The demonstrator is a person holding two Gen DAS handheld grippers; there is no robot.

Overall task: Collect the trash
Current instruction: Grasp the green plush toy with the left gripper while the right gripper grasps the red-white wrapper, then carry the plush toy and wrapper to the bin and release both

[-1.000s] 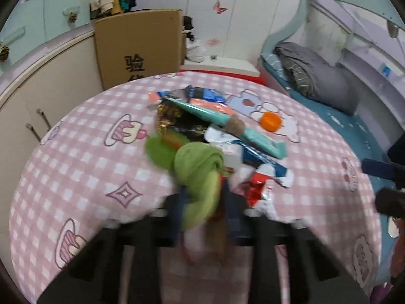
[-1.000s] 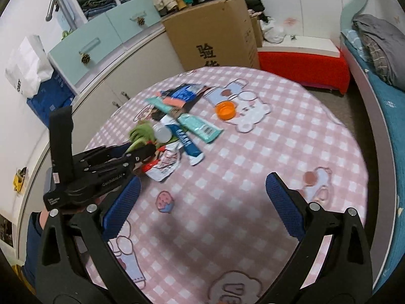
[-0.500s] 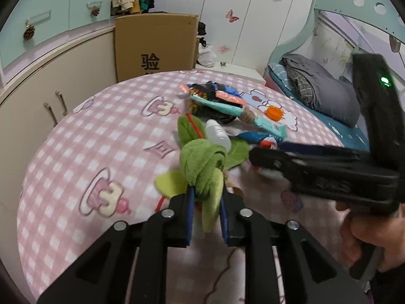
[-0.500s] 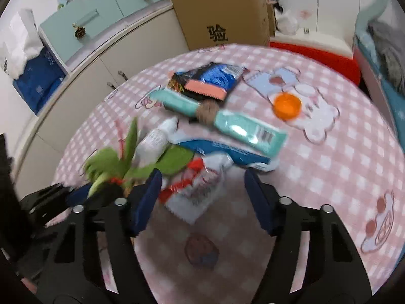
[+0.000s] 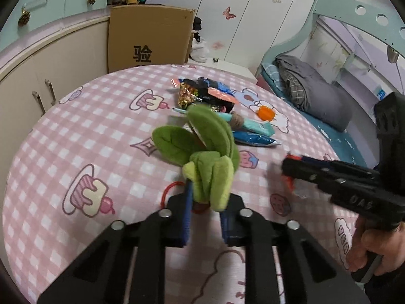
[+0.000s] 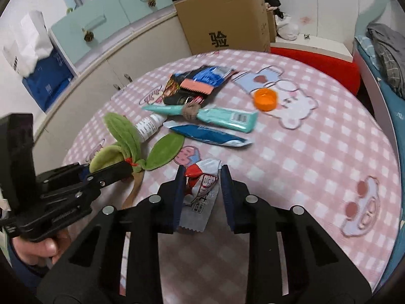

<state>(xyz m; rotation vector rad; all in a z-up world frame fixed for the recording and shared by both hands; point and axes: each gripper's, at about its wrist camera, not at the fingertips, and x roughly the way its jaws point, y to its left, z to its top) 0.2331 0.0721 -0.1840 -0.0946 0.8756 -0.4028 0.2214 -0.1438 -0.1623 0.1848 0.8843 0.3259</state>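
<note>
- The red-and-silver crinkled foil snack wrapper [image 6: 202,190] lies flat on the round counter [image 6: 316,157] with its pink-and-white checked cloth; it has a red top, printed characters across its middle and a serrated lower edge.
- The right gripper [image 6: 201,195] has this wrapper between its blue-padded fingers, and its jaws are closing; the left pad meets the wrapper's edge, while a gap shows at the right pad.
- The left gripper [image 5: 203,202] is nearly shut and pinches the base of a green plush leafy toy [image 5: 205,152], whose felt leaves fan upward; a red loop and a tan strip trail from it.
- In the left wrist view the right gripper [image 5: 291,167] comes in from the right, held by a hand [image 5: 372,248].
- Beyond the toy lie more items in a loose cluster: a small white plastic bottle [image 6: 149,126], a teal tube with a twine knot around it [image 6: 202,115], a blue foil sachet [image 6: 210,135], a dark snack bag with a salmon-pink strip [image 6: 195,83] and an orange plastic cap [image 6: 265,99].
- The counter's right half and near rim are bare cloth, so open room lies there.
- Past the far edge stand a brown cardboard box [image 6: 227,17] and beige cabinets [image 6: 106,71]; a bed [image 5: 316,93] with grey bedding runs along the right side.
</note>
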